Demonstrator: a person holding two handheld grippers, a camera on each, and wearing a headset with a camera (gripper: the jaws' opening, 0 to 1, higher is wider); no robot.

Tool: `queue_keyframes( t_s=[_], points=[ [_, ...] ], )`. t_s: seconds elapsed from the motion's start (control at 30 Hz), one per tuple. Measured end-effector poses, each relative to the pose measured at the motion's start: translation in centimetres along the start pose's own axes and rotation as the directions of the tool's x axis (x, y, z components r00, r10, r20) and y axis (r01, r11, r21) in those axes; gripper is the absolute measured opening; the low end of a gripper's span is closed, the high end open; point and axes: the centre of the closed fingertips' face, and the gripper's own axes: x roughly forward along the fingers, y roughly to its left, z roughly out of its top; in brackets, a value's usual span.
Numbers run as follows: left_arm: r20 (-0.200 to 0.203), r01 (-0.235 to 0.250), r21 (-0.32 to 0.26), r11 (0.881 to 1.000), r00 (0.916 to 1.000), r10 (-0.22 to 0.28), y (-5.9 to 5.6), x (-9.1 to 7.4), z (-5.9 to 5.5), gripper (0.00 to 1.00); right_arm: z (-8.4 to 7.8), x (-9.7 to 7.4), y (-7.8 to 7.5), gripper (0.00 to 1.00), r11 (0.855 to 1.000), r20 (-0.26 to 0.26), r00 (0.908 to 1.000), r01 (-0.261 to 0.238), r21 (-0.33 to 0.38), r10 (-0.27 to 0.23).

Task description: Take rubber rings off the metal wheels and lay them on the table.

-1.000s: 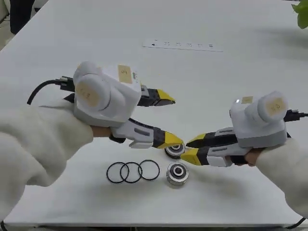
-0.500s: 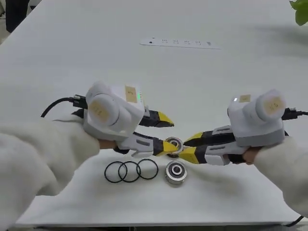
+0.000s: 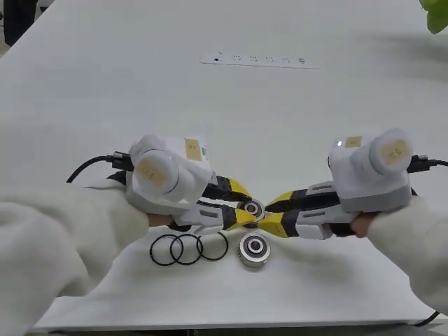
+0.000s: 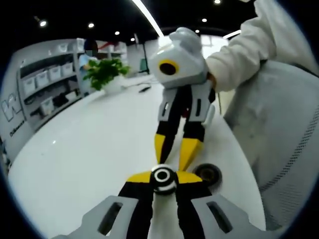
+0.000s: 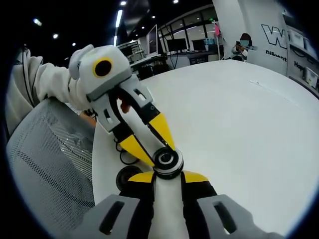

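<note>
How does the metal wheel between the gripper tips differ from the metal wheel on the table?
The held wheel is gripped by the left gripper and right gripper; the free wheel lies flat on the table, untouched. The held wheel's rim looks dark, the free wheel's silver. Both have round hubs.

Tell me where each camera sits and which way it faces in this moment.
Head view: on the person's head, looking forward and down at the table; both sleeves, left tongs and right tongs show.
Left gripper view: rides the left tongs, looking along its jaws toward the right tongs and a sleeve.
Right gripper view: rides the right tongs, facing back at the left tongs.
Shared: all three show the metal wheel clasped between both tongs.
</note>
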Motion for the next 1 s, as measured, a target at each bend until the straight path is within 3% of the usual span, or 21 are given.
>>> queue_keyframes(
  t_s=[0.37,0.47,1.0],
  points=[
    [0.011,-0.019,-0.077,0.997,0.9997,0.02,0.35,0.3,-0.15,0.16,-0.05,0.01,-0.07,0.18,1.0,-0.002,1.0,0.002,-0.002,-0.002],
    [0.016,-0.027,-0.061,0.998,0.9995,0.028,0.13,0.5,-0.18,0.15,-0.02,0.02,-0.06,0.18,1.0,-0.001,1.0,0.002,-0.002,-0.002],
    [0.058,-0.051,-0.089,0.995,0.9967,0.056,-0.03,0.6,-0.22,0.15,-0.53,0.22,-0.16,0.12,1.0,-0.025,0.9996,0.009,-0.029,-0.01]
  ],
)
